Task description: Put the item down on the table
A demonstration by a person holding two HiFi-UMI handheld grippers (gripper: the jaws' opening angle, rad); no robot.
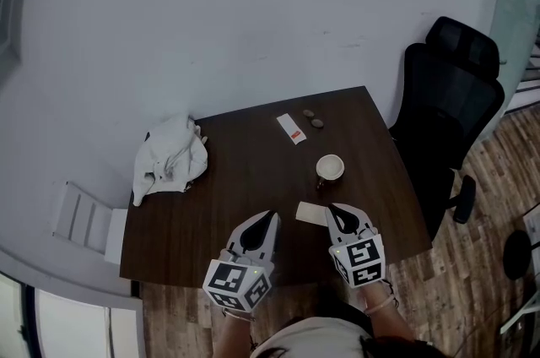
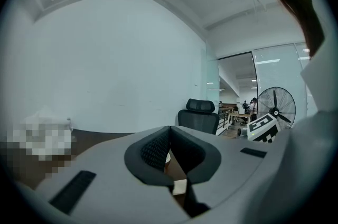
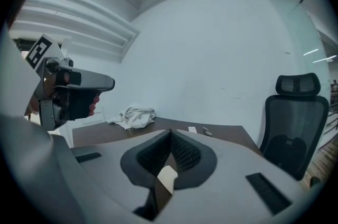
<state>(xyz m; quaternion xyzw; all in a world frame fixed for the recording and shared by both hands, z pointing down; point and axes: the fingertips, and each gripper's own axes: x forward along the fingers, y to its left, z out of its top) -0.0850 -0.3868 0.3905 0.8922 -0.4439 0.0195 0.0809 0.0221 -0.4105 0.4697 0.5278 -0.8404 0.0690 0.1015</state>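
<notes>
From above, my left hand-held gripper (image 1: 271, 215) and right hand-held gripper (image 1: 332, 210) hang side by side over the near edge of the dark brown wooden tabletop (image 1: 228, 204), each with its jaws pressed together to a point. A pale rectangular card (image 1: 309, 213) looks to lie flat on the tabletop between them, its right edge just at my right tips; I cannot tell whether they touch it. Beyond it stands a white cup with a brown inside (image 1: 330, 168), and farther back lie a white paper slip with a red mark (image 1: 291, 128) and two small round brown pieces (image 1: 313, 118). A crumpled white cloth (image 1: 169, 162) sits near the left edge, and a black office chair (image 1: 447, 103) stands off to the right. In the left gripper view my jaws meet at the tips with nothing between the pads; the card (image 2: 179, 186) shows through the slit behind them. In the right gripper view the jaws are likewise closed tip to tip, with a pale corner of the card (image 3: 168, 178) in the slit below; whether it is pinched or merely seen through, I cannot say.
</notes>
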